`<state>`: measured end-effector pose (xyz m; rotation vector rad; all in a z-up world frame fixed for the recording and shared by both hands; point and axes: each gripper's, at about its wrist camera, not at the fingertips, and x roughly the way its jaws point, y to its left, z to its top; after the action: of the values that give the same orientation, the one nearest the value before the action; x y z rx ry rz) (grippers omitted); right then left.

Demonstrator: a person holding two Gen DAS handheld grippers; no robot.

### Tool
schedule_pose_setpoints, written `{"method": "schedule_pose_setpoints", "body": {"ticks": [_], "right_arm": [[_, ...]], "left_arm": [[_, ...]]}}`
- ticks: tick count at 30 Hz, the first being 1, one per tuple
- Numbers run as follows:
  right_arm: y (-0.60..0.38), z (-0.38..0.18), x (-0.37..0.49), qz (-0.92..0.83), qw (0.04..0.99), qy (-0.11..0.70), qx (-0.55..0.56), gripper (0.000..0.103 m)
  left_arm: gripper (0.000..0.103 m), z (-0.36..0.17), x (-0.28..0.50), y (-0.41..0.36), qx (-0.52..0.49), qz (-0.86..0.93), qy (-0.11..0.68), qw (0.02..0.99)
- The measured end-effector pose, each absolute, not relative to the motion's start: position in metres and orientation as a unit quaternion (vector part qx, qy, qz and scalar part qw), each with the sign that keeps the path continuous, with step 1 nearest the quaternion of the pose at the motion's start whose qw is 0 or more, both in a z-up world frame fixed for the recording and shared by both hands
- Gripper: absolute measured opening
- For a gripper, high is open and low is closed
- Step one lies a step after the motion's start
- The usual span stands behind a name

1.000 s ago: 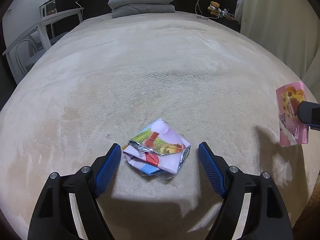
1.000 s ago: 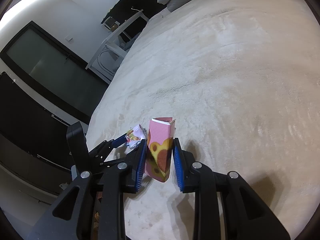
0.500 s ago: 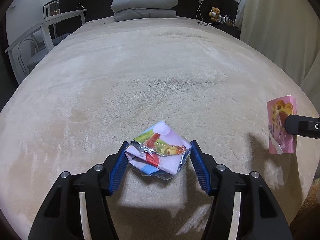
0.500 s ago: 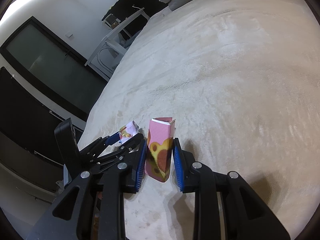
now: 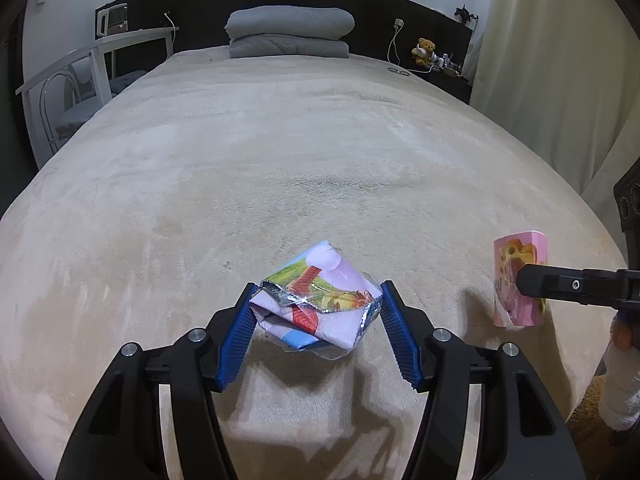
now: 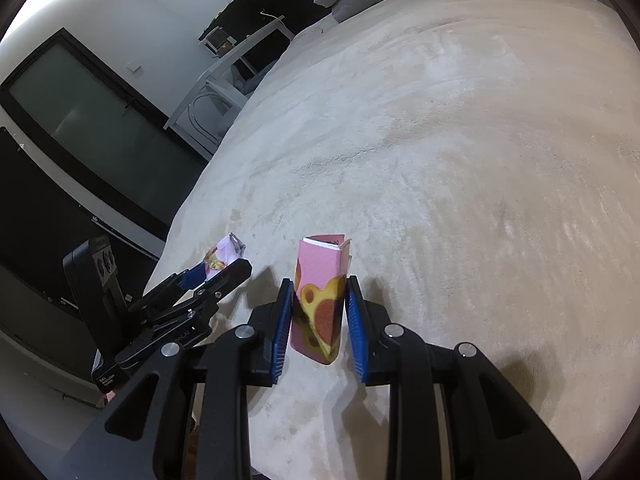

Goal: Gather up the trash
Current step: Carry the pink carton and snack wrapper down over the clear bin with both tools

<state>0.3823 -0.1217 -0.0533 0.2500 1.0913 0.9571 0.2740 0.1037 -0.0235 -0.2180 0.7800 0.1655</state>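
Observation:
My left gripper (image 5: 318,300) is shut on a crumpled pink snack wrapper (image 5: 316,300) with foil edges and holds it just above the beige bed cover (image 5: 280,140). My right gripper (image 6: 319,292) is shut on a pink carton (image 6: 320,300) with yellow heart shapes, held upright over the bed. The carton (image 5: 518,280) also shows at the right of the left wrist view, with a right finger across it. The left gripper (image 6: 218,270) and the wrapper (image 6: 226,254) show at the left of the right wrist view.
Folded grey bedding (image 5: 290,32) lies at the bed's head against a dark headboard. A white chair frame (image 5: 80,80) stands at the left side. A curtain (image 5: 552,80) hangs at the right. A dark glass door (image 6: 80,128) is beyond the bed's foot.
My left gripper closed from wide open onto the wrapper and lifted it slightly off the cover. My right gripper kept its hold on the carton.

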Motion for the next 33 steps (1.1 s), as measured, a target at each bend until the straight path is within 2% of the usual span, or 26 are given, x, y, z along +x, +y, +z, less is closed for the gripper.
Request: {"method": "schedule_pose_setpoints", "body": {"ticks": [14, 33], "right_arm": [[-0.147, -0.049, 0.346, 0.419, 0.770, 0.470, 0.099, 0.028], [-0.190, -0.040, 0.262, 0.426, 0.794, 0.428, 0.070, 0.028]], "left_arm": [[0.060, 0.002, 0.225, 0.080, -0.125, 0.072, 0.342, 0.929], [0.060, 0.009, 0.147, 0.039, -0.146, 0.059, 0.304, 0.939]]}}
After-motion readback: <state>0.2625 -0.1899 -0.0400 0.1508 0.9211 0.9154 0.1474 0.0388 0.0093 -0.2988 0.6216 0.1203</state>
